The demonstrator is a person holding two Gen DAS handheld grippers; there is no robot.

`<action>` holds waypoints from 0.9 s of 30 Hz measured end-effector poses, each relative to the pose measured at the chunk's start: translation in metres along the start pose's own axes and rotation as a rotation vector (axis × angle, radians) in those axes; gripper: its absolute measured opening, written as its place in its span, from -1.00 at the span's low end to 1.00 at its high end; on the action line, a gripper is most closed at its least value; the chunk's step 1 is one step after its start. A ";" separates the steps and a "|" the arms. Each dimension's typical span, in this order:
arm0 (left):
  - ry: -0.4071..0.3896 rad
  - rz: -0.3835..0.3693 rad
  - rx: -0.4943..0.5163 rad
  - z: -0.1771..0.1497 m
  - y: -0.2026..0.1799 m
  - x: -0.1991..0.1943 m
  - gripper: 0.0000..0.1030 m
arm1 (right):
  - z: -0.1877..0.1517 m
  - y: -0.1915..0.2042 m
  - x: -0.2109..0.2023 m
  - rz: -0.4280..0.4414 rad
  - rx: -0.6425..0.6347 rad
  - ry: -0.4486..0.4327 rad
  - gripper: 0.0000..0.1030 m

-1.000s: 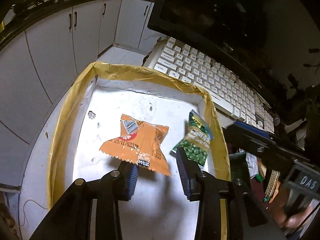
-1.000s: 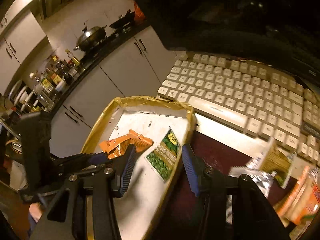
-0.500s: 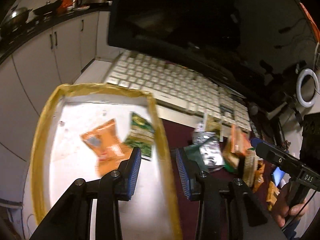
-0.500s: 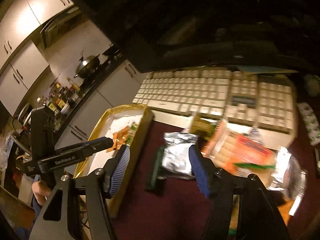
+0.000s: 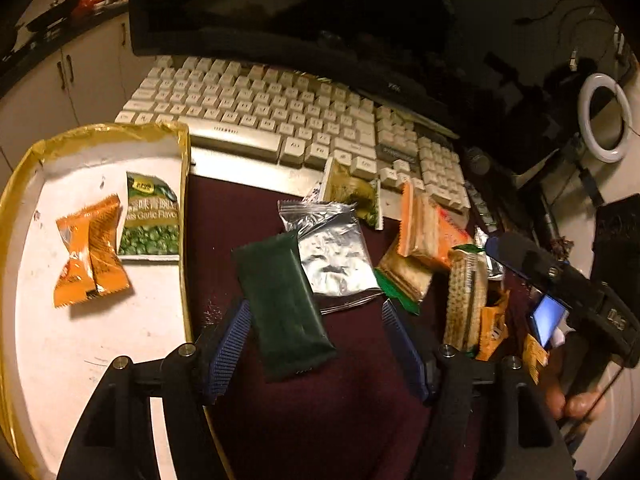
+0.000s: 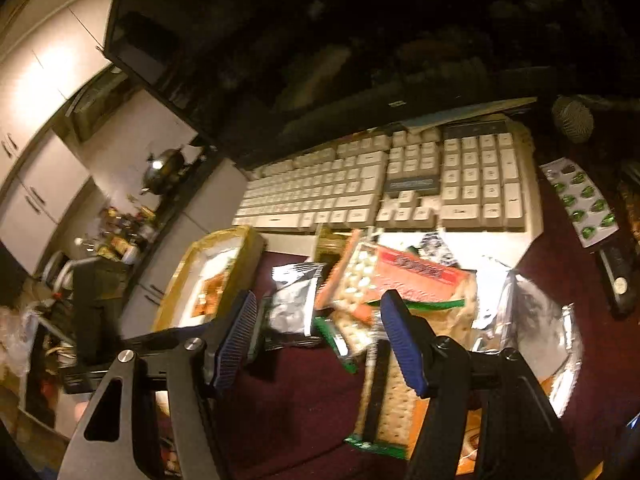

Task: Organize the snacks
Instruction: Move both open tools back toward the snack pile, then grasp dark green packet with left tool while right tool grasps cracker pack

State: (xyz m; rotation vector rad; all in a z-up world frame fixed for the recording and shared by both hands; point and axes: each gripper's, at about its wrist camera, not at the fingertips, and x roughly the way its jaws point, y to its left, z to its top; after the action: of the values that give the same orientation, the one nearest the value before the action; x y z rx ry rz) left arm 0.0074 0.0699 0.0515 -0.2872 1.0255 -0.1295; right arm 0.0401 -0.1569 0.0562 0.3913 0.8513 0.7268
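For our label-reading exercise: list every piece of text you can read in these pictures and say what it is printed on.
"as Garlic Flavor": on the green pea packet in the tray, start of the line cut off.
Yellow logo on that packet: too small to read.
Orange packet, keyboard keys, red cracker pack: print blurred, unreadable.

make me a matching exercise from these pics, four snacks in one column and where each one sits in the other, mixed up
Things:
1. orange packet
2. pea bag
3. dark green pack
4. silver pouch

Places:
A. on the maroon mat, partly under the dark green pack
B. in the tray, against its right wall
C. on the mat, between the open jaws of the left gripper
D. in the tray, left of the other packet

Pairs: 1-D, 2-B, 3-C, 4-A
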 end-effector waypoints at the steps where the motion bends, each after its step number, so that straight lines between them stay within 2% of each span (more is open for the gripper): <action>1: 0.004 -0.002 -0.006 0.000 -0.002 0.003 0.39 | 0.000 0.002 -0.001 0.007 -0.003 -0.002 0.25; 7: 0.027 0.029 -0.039 -0.001 -0.005 0.028 0.39 | -0.002 0.007 -0.008 0.026 -0.012 -0.022 0.25; 9: -0.001 0.084 -0.012 -0.004 -0.010 0.032 0.39 | -0.002 0.007 -0.010 0.025 -0.014 -0.030 0.25; 13: -0.043 0.138 0.022 -0.009 -0.015 0.035 0.37 | -0.003 0.000 -0.012 -0.001 0.006 -0.033 0.25; 15: -0.065 0.159 0.035 -0.014 -0.017 0.035 0.14 | -0.003 -0.005 -0.011 -0.014 0.018 -0.028 0.25; 16: -0.074 0.175 0.052 -0.016 -0.018 0.035 -0.08 | -0.004 -0.007 -0.010 -0.027 0.021 -0.018 0.26; 17: -0.078 0.173 0.064 -0.018 -0.020 0.034 -0.15 | -0.004 -0.010 -0.008 -0.041 0.024 -0.010 0.26; 22: -0.142 0.154 0.051 -0.026 -0.018 0.024 -0.36 | -0.008 -0.019 0.000 -0.079 0.047 0.020 0.26; 27: -0.147 0.173 0.021 -0.027 -0.016 0.023 -0.34 | -0.009 -0.016 -0.001 -0.075 0.031 0.025 0.26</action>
State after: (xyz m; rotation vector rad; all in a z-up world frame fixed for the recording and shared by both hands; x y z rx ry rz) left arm -0.0035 0.0441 0.0240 -0.1853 0.8981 0.0369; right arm 0.0395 -0.1687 0.0422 0.3766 0.8970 0.6514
